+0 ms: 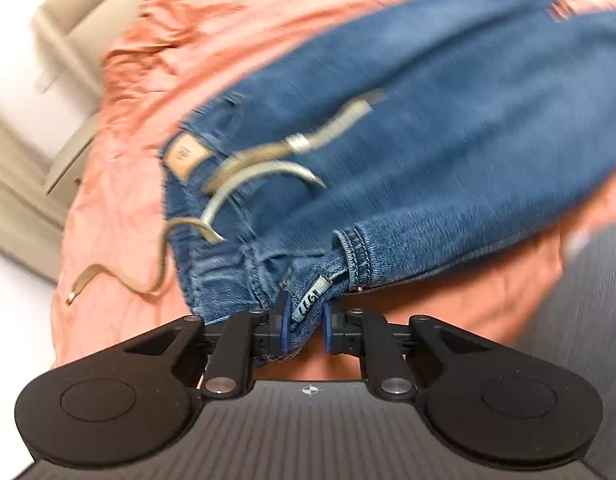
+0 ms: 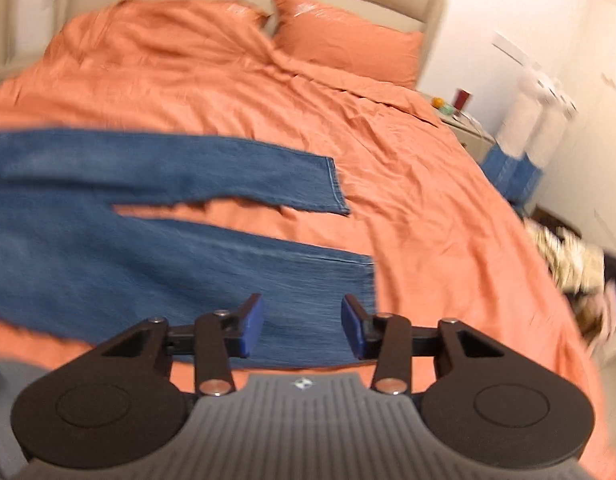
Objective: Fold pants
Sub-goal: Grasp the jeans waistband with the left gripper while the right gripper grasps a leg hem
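I see blue pants (image 1: 408, 128) lying flat on a bed with an orange cover (image 2: 408, 184). My left gripper (image 1: 306, 314) is pinched tight on the waist edge of the pants, close to the zipper — the blue pads squeeze the cloth between them. A thin tan belt (image 1: 244, 176) curls across the top of the pants, and its loose end trails onto the cover.

My right gripper (image 2: 302, 330) hangs over the end of the near pant leg (image 2: 228, 280). Its jaws are apart, and nothing is held between them. The other leg (image 2: 188, 172) lies beside it, with a strip of orange cover showing in between. Two orange pillows (image 2: 348, 48) sit at the far end of the bed — both views are a bit blurry.
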Demonstrator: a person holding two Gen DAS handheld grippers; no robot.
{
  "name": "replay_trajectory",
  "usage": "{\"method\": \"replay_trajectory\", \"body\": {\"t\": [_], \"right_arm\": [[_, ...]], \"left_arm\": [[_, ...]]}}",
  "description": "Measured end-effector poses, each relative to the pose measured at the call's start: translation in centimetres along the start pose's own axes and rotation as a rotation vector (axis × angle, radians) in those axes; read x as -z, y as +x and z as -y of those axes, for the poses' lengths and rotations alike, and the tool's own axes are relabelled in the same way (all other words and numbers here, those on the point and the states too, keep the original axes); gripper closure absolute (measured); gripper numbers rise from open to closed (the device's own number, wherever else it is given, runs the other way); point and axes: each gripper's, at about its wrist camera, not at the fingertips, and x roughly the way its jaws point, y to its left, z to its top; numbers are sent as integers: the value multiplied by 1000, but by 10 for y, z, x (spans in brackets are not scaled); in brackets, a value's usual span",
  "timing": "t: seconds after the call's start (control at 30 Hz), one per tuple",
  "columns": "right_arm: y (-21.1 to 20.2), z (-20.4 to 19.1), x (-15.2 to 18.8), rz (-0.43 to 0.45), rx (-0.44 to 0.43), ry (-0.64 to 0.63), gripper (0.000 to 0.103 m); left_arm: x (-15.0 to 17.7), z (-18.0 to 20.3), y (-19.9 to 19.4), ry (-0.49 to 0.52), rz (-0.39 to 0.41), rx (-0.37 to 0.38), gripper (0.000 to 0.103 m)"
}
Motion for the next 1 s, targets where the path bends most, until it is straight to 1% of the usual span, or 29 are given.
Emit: {"method": "replay_trajectory", "body": {"t": [0.03,0.07,0.13,0.17,0.27,0.37,0.43,0.57,0.6,0.63,0.67,0.7,0.73,0.77,0.8,0.87,0.9,1.0], "right_arm": [[8,9,3,-22,-13,-54,68],[13,15,7,-45,-29,-91,69],[32,30,17,-96,-68,-175,81],[44,37,25,-124,-85,-215,82],[75,50,41,-222,-143,-273,85],[102,48,56,-270,-197,-409,85],[112,44,58,-276,-222,-476,85],[128,32,63,-212,-235,-606,82],[132,28,66,-198,-232,-646,76],[137,23,69,-188,-224,-688,73],[141,20,73,-178,-220,-719,73],[145,17,78,-170,-211,-751,74],[147,15,82,-161,-197,-772,91],[148,15,84,-143,-171,-779,102],[146,17,83,-119,-156,-768,103],[139,28,76,-75,-150,-702,103],[132,33,69,-48,-134,-664,103],[106,39,41,49,-66,-621,103]], "left_arm": [[-6,-2,-4,-37,11,-13,87],[-11,-5,-8,-79,19,-25,87],[-18,-9,-15,-154,23,-40,87],[-21,-10,-15,-179,19,-50,87],[-31,-10,-15,-234,-14,-82,87],[-39,-10,-12,-287,-50,-104,87],[-41,-6,-14,-303,-65,-127,87],[-48,-5,-11,-325,-105,-162,87],[-50,-5,-10,-335,-113,-168,87],[-52,-4,-10,-343,-119,-173,87],[-54,-4,-11,-348,-123,-181,87],[-55,-3,-11,-357,-125,-189,87],[-56,-2,-11,-365,-127,-196,87],[-56,-2,-12,-375,-125,-203,87],[-56,-3,-12,-390,-121,-208,88],[-55,-4,-16,-419,-100,-214,88],[-55,-6,-17,-435,-86,-217,88],[-61,-13,-28,-467,-27,-240,89]]}}
